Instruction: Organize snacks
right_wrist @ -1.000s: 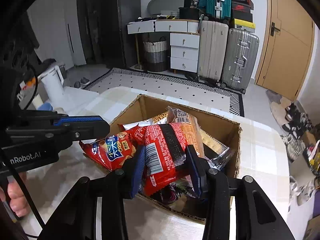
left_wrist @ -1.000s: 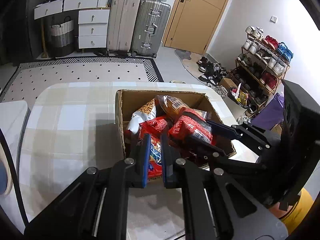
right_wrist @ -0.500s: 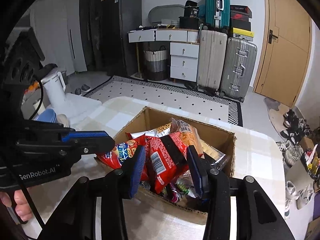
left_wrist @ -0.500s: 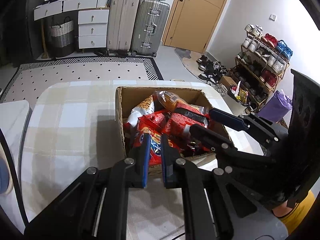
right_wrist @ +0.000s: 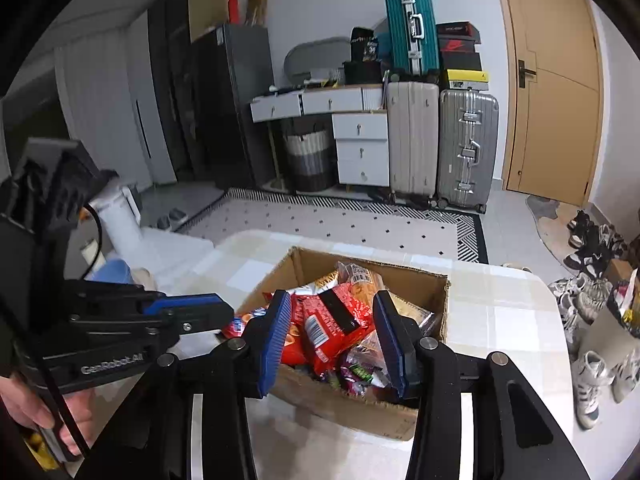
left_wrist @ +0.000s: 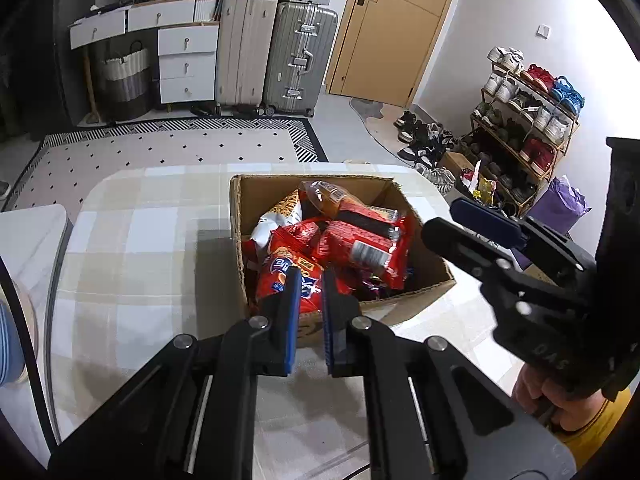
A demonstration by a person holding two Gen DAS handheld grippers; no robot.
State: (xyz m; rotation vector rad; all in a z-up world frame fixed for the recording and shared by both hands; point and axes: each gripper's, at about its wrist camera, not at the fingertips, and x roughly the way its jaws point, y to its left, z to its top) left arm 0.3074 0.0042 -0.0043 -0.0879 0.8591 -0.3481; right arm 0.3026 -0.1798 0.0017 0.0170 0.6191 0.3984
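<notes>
An open cardboard box (left_wrist: 400,302) stands on the checked table (left_wrist: 140,248), filled with snack packets. A red packet with a black band (left_wrist: 360,244) lies on top; a red chip bag with a blue logo (left_wrist: 280,272) leans at the box's near left corner. My left gripper (left_wrist: 310,276) hovers over that corner, shut, and the chip bag shows past its narrow gap. My right gripper (right_wrist: 333,302) is open above the box (right_wrist: 360,412); the banded packet (right_wrist: 320,332) lies well below, untouched by the pads. In the left wrist view the right gripper (left_wrist: 442,218) holds nothing.
A person's hands hold both tools: one hand (right_wrist: 24,408), the other hand (left_wrist: 536,392). A white seat (left_wrist: 28,236) stands left of the table. Suitcases (left_wrist: 272,48), drawers (left_wrist: 184,64) and a shoe rack (left_wrist: 524,120) line the room beyond the patterned rug (left_wrist: 160,148).
Both grippers have drawn up and back from the box, which now looks smaller. The right pads, earlier flanking the red banded packet, have left it lying in the box.
</notes>
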